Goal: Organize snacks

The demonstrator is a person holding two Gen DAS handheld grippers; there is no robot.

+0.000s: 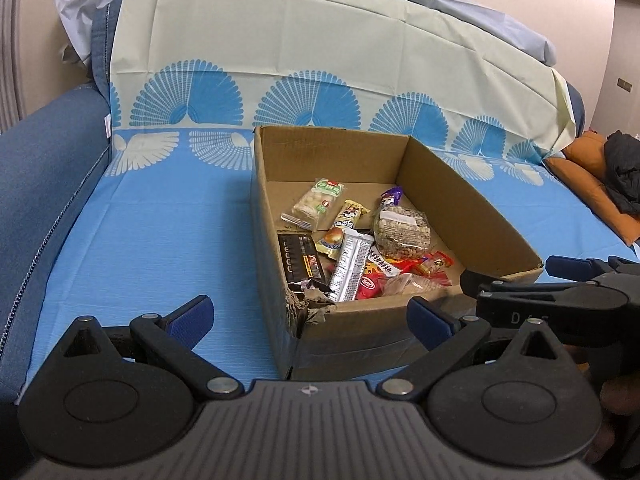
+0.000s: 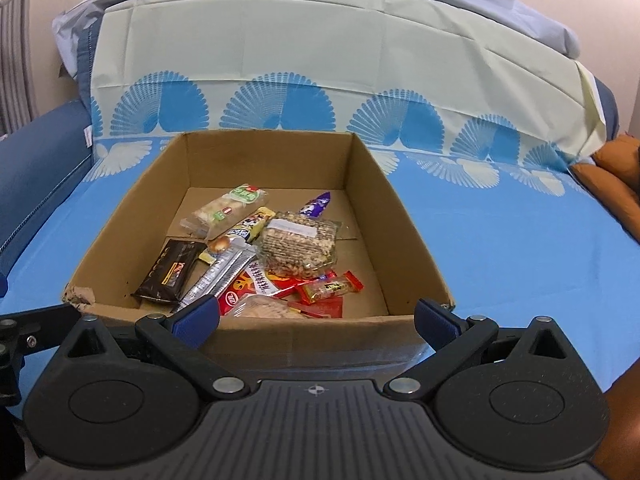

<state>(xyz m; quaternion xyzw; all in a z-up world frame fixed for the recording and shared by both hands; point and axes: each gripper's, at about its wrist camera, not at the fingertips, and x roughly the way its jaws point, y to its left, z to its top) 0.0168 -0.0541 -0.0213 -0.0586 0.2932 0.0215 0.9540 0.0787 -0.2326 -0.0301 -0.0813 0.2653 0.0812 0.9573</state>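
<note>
An open cardboard box (image 1: 460, 200) (image 2: 400, 216) rests on the blue cloth and holds several wrapped snacks: a black packet (image 1: 298, 260) (image 2: 170, 272), a silver bar (image 1: 350, 268) (image 2: 218, 276), a clear pack of seed brittle (image 1: 402, 228) (image 2: 298, 244), a green-labelled biscuit pack (image 1: 316, 200) (image 2: 230, 208) and red wrappers (image 1: 434, 264) (image 2: 332, 288). My left gripper (image 1: 310, 314) hangs open in front of the box's torn near corner, empty. My right gripper (image 2: 316, 318) is open at the box's near wall, empty; it also shows at the right edge of the left wrist view.
The blue patterned cloth (image 1: 160, 232) (image 2: 500, 232) covers a sofa seat and back. A blue armrest (image 1: 36, 168) rises at the left. An orange cushion (image 1: 592, 188) (image 2: 612, 168) with a dark garment (image 1: 624, 172) lies at the right.
</note>
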